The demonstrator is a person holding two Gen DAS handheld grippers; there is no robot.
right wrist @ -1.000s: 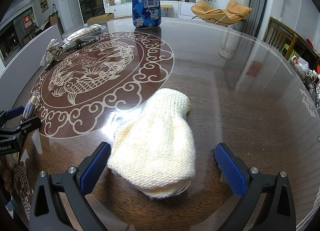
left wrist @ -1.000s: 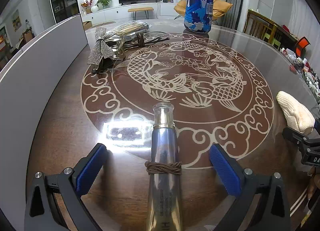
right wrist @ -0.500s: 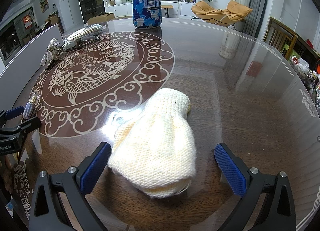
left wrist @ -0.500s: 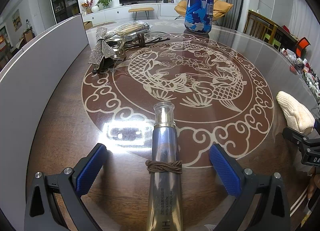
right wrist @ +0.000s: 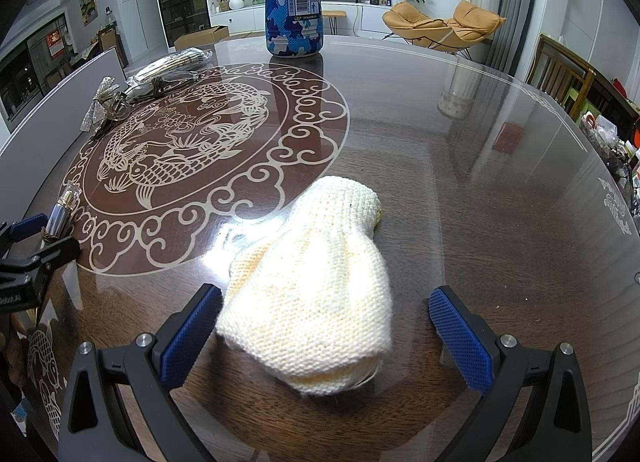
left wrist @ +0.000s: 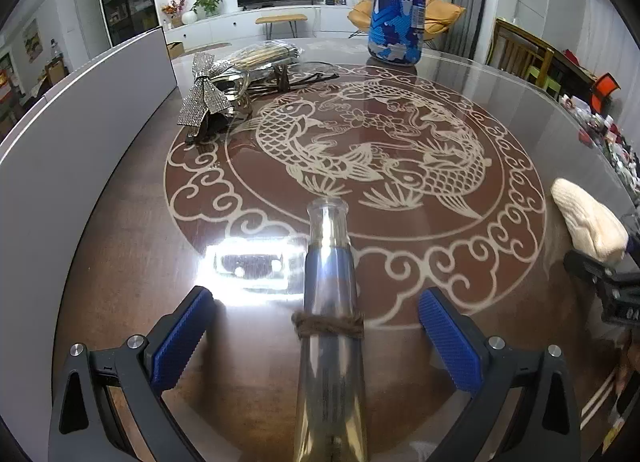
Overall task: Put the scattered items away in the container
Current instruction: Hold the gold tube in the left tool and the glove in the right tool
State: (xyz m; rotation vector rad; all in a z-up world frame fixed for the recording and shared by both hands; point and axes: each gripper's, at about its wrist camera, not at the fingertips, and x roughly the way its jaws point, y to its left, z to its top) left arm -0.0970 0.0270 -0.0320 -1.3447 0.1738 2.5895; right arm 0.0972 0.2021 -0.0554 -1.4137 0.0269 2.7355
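The left tongs point(left wrist: 316, 326) are spread wide, with a silver tube point(left wrist: 330, 302) lying between the blue pads point(left wrist: 180, 336). Neither pad touches the tube. A brown hair tie point(left wrist: 328, 325) is wrapped around the tube, and its clear cap points to 12 o'clock. The tube lies on the shiny counter point(left wrist: 120, 262), near the fish picture.

The right tongs point(right wrist: 324, 338) are spread wide too, around a cream knit mitten point(right wrist: 316, 302). The left pad point(right wrist: 190, 336) looks just about to touch the mitten; the other pad is apart from it.

The left view shows the mitten point(left wrist: 588, 217) only small, at 3 o'clock, with a bit of the right tongs beside it. The right view shows the tube point(right wrist: 64, 207) only small, at 9 o'clock, inside the left tongs point(right wrist: 36, 238).

A tall blue can point(left wrist: 398, 1) stands at 12 o'clock. At 11 o'clock lie a sparkly bow point(left wrist: 204, 95), glasses point(left wrist: 288, 75) and a clear packet point(left wrist: 264, 53), close together. A grey wall point(left wrist: 80, 133) runs along the counter from 9 to 11 o'clock. Only the right view shows the bare side of the counter at 2 o'clock and the orange chair point(right wrist: 440, 27) behind it in full.
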